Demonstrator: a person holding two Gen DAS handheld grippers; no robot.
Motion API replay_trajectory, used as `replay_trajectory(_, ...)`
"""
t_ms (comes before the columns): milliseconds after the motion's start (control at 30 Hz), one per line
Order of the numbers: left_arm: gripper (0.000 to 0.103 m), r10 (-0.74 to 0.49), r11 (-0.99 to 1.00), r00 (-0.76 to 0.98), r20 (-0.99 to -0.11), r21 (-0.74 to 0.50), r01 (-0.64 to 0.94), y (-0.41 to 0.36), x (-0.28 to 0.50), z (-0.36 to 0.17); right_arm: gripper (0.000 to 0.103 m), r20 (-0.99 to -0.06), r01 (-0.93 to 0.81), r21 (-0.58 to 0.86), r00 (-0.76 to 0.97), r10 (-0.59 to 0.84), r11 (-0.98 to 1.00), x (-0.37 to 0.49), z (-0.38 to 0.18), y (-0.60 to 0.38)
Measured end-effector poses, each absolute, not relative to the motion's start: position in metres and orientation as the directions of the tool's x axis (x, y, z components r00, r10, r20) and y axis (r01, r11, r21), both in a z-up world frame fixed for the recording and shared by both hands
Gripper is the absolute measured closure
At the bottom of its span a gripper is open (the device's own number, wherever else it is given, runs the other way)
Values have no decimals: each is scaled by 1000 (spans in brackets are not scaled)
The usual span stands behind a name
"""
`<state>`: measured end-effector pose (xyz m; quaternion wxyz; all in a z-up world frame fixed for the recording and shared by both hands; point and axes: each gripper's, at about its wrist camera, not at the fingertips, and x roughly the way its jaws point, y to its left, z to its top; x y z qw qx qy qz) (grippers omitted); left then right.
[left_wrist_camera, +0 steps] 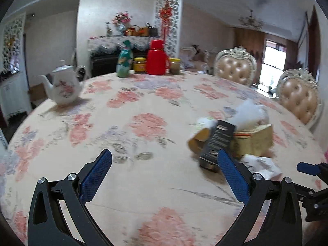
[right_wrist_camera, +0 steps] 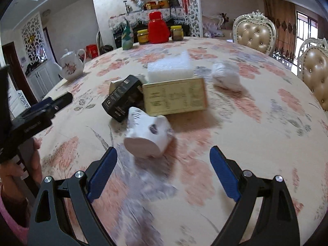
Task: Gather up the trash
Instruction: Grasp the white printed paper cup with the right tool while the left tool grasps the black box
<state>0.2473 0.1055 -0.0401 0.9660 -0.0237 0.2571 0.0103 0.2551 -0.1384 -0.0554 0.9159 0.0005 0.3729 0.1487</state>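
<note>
Trash is all bunched together out on the floral counter (right_wrist_camera: 256, 123): a white paper cup (right_wrist_camera: 147, 137) tipped on its side at the front, a black carton (right_wrist_camera: 121, 100) and a tan box (right_wrist_camera: 174, 97) touching just behind it, a white foam block (right_wrist_camera: 170, 69) behind those, and a crumpled white wad (right_wrist_camera: 225, 75) off to the right.

Right hand-held gripper (right_wrist_camera: 164, 160) is spread wide with nothing between its blue pads, hovering just short of the paper cup. Left hand-held gripper (left_wrist_camera: 165, 162) is also wide open and empty, its right pad overlapping the black carton in its own view, though I can't tell if it's touching.

Looks like the approach step to me, nothing picked up yet. Next move probably calls for the right one to straddle the cup and squeeze gently, since a paper cup on its side could roll or crush. The teapot (right_wrist_camera: 71, 65) and red flask (right_wrist_camera: 158, 28) sit well apart from the pile, so no real clutter worry.
</note>
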Motion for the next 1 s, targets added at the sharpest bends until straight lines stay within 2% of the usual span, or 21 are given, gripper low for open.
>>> replay_trajectory(100,6,65,997,857,-511,1,-75,108,250,-41,14,-704,-262,98,664,253,960,268,-63,-124)
replay_trajectory(367,6,32,996,844,-536,-50,-70,111,251,-42,16,-745,-239,66,634,207,969,297,-76,-103)
replay_trajectory(400,6,25,996,842,-540,-54,-65,110,251,-43,22,-745,-237,69,634,208,969,298,-76,-103)
replay_trajectory(433,6,18,997,839,-544,-54,-57,109,252,-44,35,-741,-234,72,638,209,970,298,-76,-105)
replay_trajectory(467,6,18,997,837,-547,-50,-54,107,253,-45,38,-740,-232,75,639,210,970,298,-76,-108)
replay_trajectory(533,6,8,998,834,-552,-44,-39,103,253,-48,39,-732,-236,85,644,222,968,293,-75,-114)
replay_trajectory(733,7,-112,991,806,-582,-129,45,91,262,-53,40,-693,-233,88,684,228,968,268,-65,-147)
replay_trajectory(833,7,-120,992,791,-600,-98,76,73,271,-53,40,-672,-213,85,709,214,973,254,-58,-167)
replay_trajectory(933,12,-124,991,779,-614,-39,127,47,287,-53,40,-654,-195,112,724,220,974,242,-52,-189)
replay_trajectory(1000,22,-128,989,757,-641,-25,145,36,301,-59,40,-645,-188,137,728,232,973,236,-49,-202)
